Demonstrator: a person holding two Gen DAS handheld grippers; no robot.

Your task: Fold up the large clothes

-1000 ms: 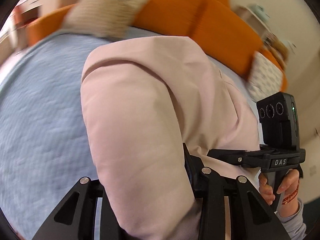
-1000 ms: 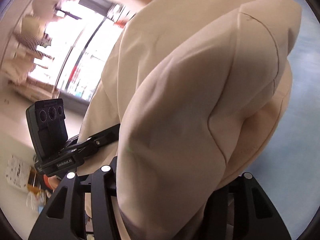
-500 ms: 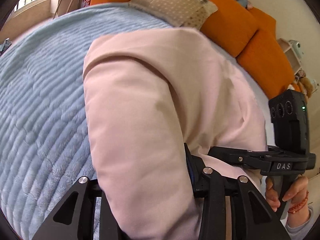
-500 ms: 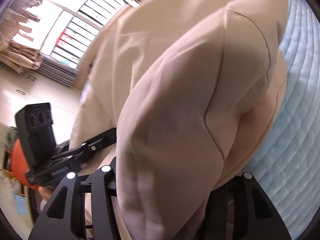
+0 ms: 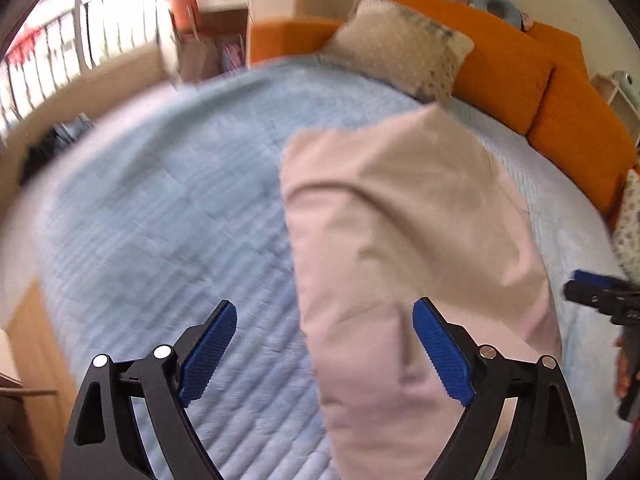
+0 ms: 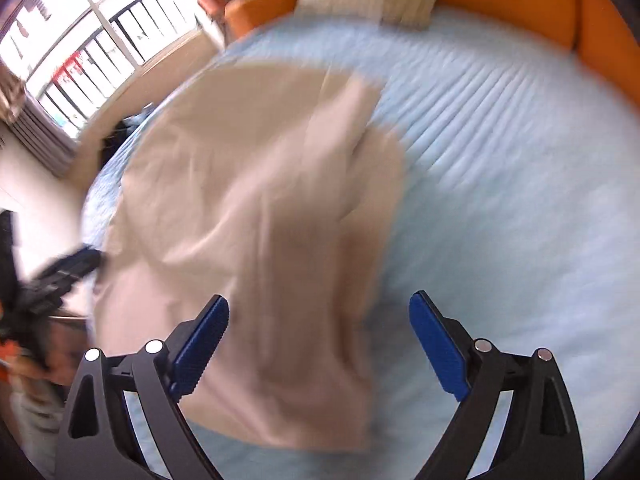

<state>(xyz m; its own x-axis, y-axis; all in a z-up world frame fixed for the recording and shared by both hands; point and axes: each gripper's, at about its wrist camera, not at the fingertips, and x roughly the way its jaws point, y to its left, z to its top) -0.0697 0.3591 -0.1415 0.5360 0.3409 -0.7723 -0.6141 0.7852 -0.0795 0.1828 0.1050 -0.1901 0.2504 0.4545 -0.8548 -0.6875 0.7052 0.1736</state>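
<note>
A pale pink garment (image 5: pixel 408 240) lies folded in a long strip on the light blue quilted bed cover (image 5: pixel 160 216). It also shows in the right wrist view (image 6: pixel 260 208), blurred by motion. My left gripper (image 5: pixel 324 344) is open and empty, its blue pads either side of the garment's near end, above it. My right gripper (image 6: pixel 318 340) is open and empty over the garment's near edge. The other gripper shows at the right edge of the left wrist view (image 5: pixel 600 300) and at the left edge of the right wrist view (image 6: pixel 56 276).
An orange sofa back (image 5: pixel 520 68) curves round the far side of the bed, with a beige dotted cushion (image 5: pixel 400 44) on it. A window with railings (image 6: pixel 100 52) is at the far left. A wooden piece of furniture (image 5: pixel 36 360) stands at the near left.
Both grippers were shut on the pink garment and held it up close to the cameras. Now both have opened and let go, and the garment lies on the bed cover.
</note>
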